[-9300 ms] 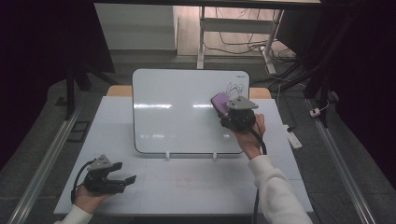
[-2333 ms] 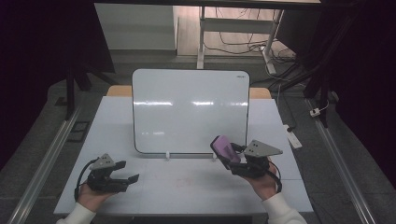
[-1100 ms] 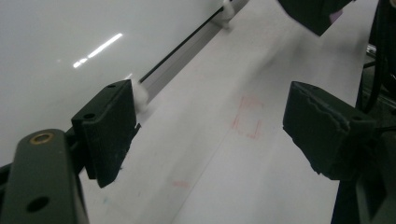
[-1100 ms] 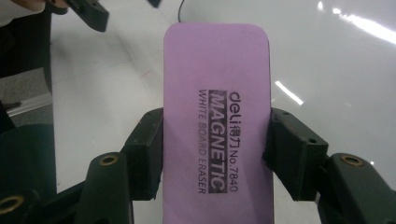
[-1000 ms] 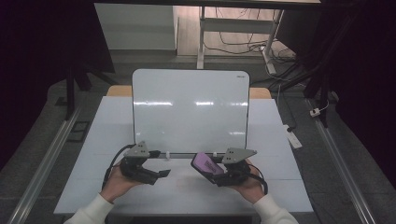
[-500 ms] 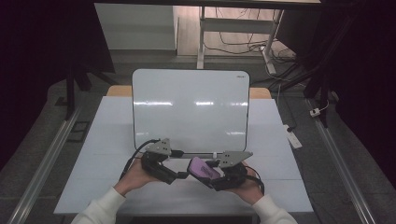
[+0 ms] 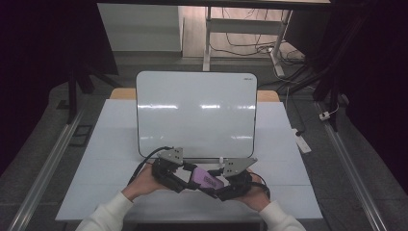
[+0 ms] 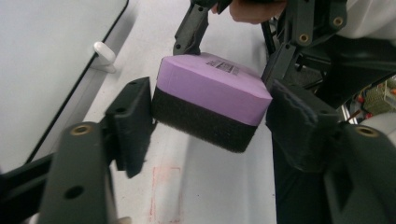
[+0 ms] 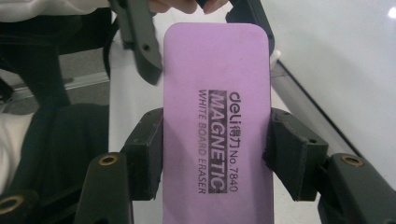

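A purple whiteboard eraser (image 7: 204,179) with a black felt underside is held just above the table's front, between both grippers. My right gripper (image 9: 217,154) is shut on the eraser (image 9: 217,116), its pads pressing the two long sides. My left gripper (image 8: 210,126) faces it from the left. Its jaws have just been closing, and they now press on the far end of the eraser (image 8: 210,102). In the high view the left gripper (image 7: 190,179) and the right gripper (image 7: 219,185) meet nose to nose in front of the whiteboard (image 7: 196,113).
The whiteboard lies flat on the white table (image 7: 120,144), with a small white peg (image 8: 103,51) at its near edge. A power strip (image 7: 302,142) lies beyond the table's right side. Metal rails run along both sides of the table.
The left gripper has come in from the left to the eraser and shut its jaws on the end. The right gripper has kept still with the eraser.
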A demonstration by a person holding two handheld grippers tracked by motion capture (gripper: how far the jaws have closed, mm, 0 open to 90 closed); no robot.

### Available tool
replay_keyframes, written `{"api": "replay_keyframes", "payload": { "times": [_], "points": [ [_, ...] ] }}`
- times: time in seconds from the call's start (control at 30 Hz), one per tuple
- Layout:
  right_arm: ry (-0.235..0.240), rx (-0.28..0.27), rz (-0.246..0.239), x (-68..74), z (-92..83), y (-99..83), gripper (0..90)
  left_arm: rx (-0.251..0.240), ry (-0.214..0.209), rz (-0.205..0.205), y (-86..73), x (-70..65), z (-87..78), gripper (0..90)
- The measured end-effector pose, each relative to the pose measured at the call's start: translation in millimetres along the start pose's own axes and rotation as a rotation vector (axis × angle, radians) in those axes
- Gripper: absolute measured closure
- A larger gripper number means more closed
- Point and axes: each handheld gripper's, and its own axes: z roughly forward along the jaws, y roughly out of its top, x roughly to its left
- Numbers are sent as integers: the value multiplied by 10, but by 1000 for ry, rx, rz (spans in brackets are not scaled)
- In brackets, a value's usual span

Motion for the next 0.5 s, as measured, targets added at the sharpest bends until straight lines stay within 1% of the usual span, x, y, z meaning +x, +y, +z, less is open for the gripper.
{"api": "replay_keyframes", "payload": {
  "times": [0.07,0.17,0.23,0.3,0.33,0.4,0.47,0.5],
  "points": [
    [9,4,6,-6,6,-7,408,2,-6,1,-2,-2,-1,383],
    [17,4,21,-14,13,-11,403,7,0,10,-1,-8,-9,400],
    [18,7,34,-14,21,-11,375,7,1,13,-3,-12,-12,404],
    [-2,18,46,-13,32,-14,302,5,7,11,-6,-15,-21,406],
    [-15,23,49,-15,32,-18,282,-1,17,3,-9,-16,-28,407],
    [-49,15,51,-18,14,-22,268,-11,41,-20,-16,5,-56,408],
    [-92,-3,50,-8,-21,-9,271,-27,63,-57,-27,37,-85,408],
    [-121,-15,46,-1,-40,0,287,-37,77,-79,-33,50,-96,408]
  ]
}}
